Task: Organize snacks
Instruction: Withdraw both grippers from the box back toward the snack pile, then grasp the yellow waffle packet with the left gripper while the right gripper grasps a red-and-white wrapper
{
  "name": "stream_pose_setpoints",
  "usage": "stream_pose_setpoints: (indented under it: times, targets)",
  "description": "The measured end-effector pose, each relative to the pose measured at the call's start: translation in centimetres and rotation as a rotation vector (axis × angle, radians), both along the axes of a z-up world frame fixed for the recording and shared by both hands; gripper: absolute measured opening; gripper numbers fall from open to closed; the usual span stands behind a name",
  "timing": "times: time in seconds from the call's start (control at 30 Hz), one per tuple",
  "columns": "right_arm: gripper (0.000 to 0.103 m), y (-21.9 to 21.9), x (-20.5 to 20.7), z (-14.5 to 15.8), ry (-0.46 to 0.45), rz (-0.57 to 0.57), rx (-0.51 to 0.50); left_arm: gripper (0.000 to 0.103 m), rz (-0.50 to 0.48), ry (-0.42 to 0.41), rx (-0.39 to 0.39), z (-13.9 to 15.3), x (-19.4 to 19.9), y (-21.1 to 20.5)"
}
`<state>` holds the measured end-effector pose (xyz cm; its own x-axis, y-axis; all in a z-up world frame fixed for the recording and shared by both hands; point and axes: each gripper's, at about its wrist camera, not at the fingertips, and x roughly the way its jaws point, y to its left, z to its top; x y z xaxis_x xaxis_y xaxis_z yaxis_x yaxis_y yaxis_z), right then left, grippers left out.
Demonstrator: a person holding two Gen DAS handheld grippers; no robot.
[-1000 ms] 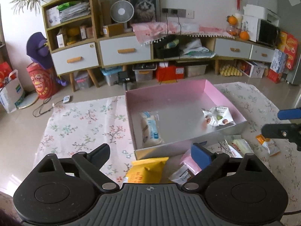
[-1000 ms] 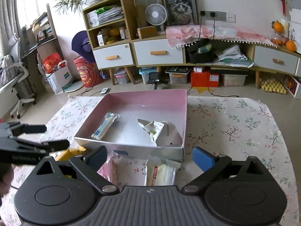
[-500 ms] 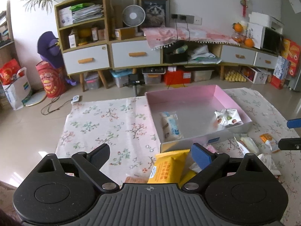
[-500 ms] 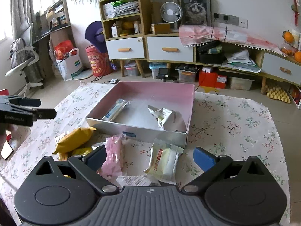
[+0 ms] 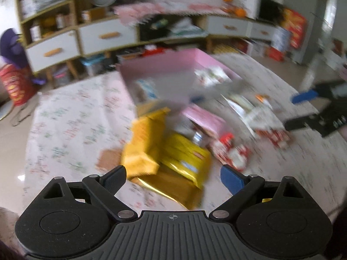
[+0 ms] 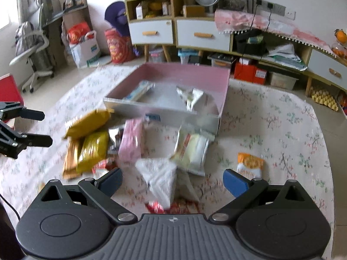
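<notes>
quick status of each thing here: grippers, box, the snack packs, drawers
left gripper: open, empty
right gripper: open, empty
pink box: lidless, two packs inside
pink pack: outside the box, on the cloth
yellow packs: piled outside the box
white drawers: closed

Left wrist view motion-blurred: snack packets (image 5: 169, 151) unreadable; box (image 5: 173, 73) contents indistinct.
</notes>
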<state>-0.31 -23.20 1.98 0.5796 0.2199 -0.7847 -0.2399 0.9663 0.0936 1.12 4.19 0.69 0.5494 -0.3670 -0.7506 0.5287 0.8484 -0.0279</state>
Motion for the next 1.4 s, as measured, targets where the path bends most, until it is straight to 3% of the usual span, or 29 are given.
stream_pose_setpoints:
  times: [0.3, 0.47, 0.93, 1.17, 1.4]
  targets:
    - [0.078, 0.7, -1.5, -1.8, 0.07, 0.072, -0.049, 0.095, -0.292, 0.054, 0.029, -1.8, -3.0, -2.8]
    - [0.078, 0.9, -1.7, -2.3, 0.092, 0.099, -0.063, 0.095, -0.407, 0.067, 0.067, -2.5, -4.4, -4.1]
    - [0.078, 2.0, -1.3, -4.1, 0.155, 0.117, -0.093, 0.095, -0.534, 0.145, 0.099, -3.5, -5.7, -5.5]
    - [0.077, 2.0, -1.1, -4.8, 0.166, 0.104, -0.115, 0.092, -0.506, 0.147, 0.139, -4.0, -5.5, -5.7]
    - [0.069, 1.9, -0.8, -5.2, 0.168, 0.093, -0.127, 0.085, -0.546, 0.169, 0.158, -4.6, -6.0, -6.1]
